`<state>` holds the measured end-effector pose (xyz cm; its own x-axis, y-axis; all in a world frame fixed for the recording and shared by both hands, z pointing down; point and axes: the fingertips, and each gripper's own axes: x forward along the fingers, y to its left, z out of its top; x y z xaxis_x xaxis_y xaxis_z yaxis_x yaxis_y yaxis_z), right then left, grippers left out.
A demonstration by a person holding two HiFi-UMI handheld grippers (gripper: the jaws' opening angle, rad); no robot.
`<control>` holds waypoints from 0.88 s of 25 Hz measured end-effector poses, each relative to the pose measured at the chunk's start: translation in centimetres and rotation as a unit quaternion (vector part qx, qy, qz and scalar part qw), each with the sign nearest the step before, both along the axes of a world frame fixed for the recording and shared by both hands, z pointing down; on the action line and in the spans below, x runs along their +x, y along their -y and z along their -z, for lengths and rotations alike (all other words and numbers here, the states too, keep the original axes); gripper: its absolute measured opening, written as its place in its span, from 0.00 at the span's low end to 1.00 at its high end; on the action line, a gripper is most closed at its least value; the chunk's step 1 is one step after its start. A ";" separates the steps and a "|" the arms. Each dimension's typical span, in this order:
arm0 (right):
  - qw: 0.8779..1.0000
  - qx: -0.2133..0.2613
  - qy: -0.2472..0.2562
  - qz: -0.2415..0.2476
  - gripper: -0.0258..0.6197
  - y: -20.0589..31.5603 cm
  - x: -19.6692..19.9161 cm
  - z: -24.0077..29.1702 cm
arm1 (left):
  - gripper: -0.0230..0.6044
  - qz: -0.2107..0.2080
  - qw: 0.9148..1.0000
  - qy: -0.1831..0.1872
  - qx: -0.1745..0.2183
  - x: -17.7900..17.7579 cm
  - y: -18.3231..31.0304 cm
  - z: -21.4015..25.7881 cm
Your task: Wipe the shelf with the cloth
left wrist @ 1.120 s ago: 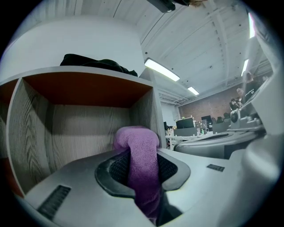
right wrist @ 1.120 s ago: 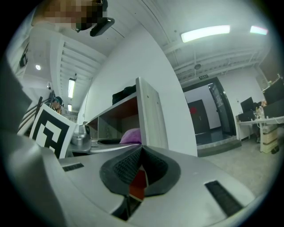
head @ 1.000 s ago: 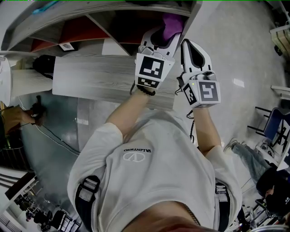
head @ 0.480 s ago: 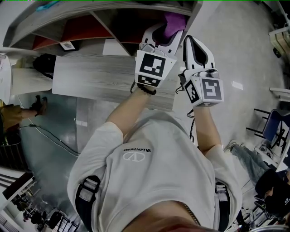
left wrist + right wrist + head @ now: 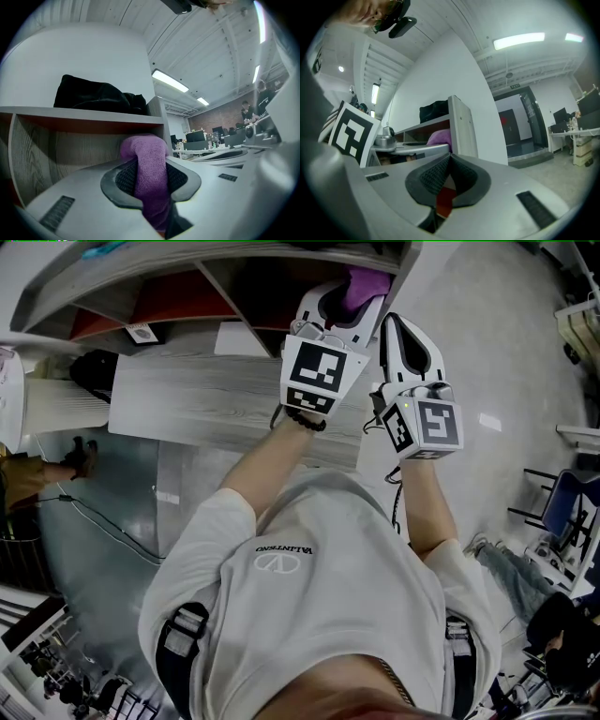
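A purple cloth [image 5: 146, 174] is pinched between the jaws of my left gripper [image 5: 149, 180], its free end bulging out ahead toward the shelf [image 5: 84, 115]. In the head view the left gripper [image 5: 339, 307] reaches into the shelf's right-hand compartment with the purple cloth [image 5: 366, 282] at its tip, close to the end panel [image 5: 398, 277]. My right gripper [image 5: 398, 338] hangs just outside that panel, jaws shut with nothing between them. The right gripper view shows the cloth [image 5: 439, 138] beside the panel [image 5: 461, 129].
A black bag [image 5: 98, 97] lies on top of the shelf. A wood-grain tabletop [image 5: 206, 399] sits below the shelf opening. A white paper [image 5: 239, 338] and a small tag [image 5: 139, 334] lie on the shelf board. Office desks [image 5: 211, 140] stand in the distance.
The left gripper has pushed the cloth slightly up and to the right, deeper into the compartment. The right gripper has risen a little and now holds still.
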<state>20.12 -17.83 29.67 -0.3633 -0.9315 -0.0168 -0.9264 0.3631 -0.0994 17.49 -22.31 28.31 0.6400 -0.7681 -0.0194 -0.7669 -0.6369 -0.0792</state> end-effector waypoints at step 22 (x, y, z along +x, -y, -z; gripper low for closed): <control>1.000 0.004 -0.002 0.008 0.04 -0.7 -1.8 0.0 | 0.20 0.003 0.999 -0.043 0.016 -1.5 -0.4 2.7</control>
